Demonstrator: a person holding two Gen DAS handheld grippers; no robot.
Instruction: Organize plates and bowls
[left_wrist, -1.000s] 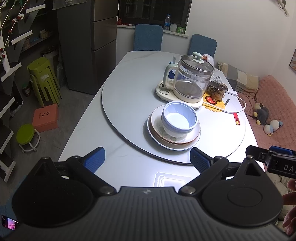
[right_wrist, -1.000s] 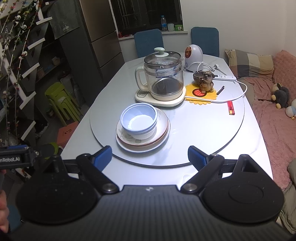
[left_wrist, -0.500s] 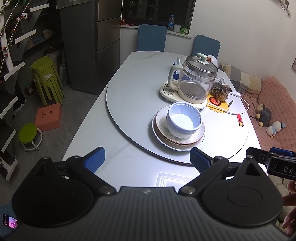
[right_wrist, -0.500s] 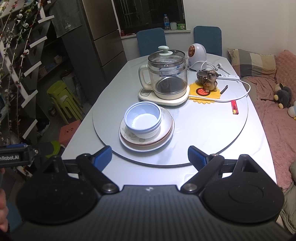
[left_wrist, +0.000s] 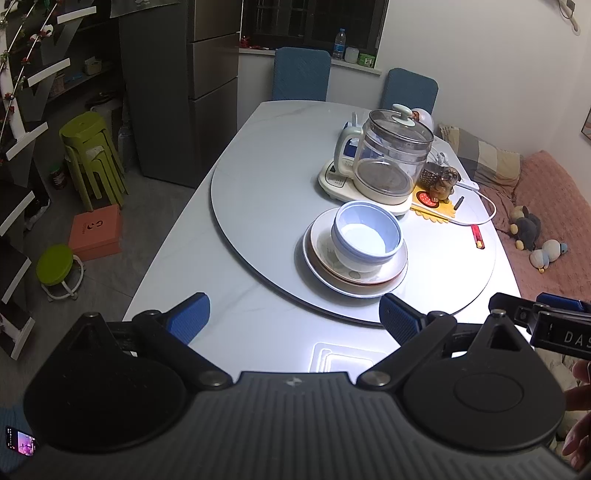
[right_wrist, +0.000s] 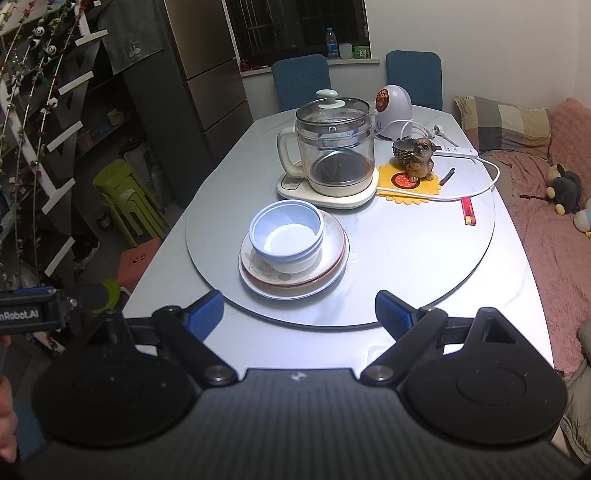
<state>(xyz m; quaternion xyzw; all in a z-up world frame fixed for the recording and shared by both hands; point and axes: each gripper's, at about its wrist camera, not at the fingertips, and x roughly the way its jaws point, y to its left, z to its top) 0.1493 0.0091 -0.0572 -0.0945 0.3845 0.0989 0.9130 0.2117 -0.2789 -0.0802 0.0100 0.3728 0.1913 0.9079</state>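
Sitting nested on the plates, the blue bowls rest just in front of the glass kettle. Both the left gripper and right gripper hang wide open, empty, short of the stack. Looks finished; otherwise, next comes a rim grasp.

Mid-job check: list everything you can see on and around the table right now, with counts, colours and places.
bowls: two nested, pale blue, on the plates
plates: stack of about three, white and brown-rimmed, near side of the turntable
turntable: one, grey, on the table
kettle: one, clear glass on a cream base, behind the plates
dog figurine: one, brown, on a yellow mat
lighter: one, red, right side of the turntable
chairs: two, blue, far end of the table
stools: stacked, green, on the floor to the left
left gripper: open, holding nothing
right gripper: open, holding nothing
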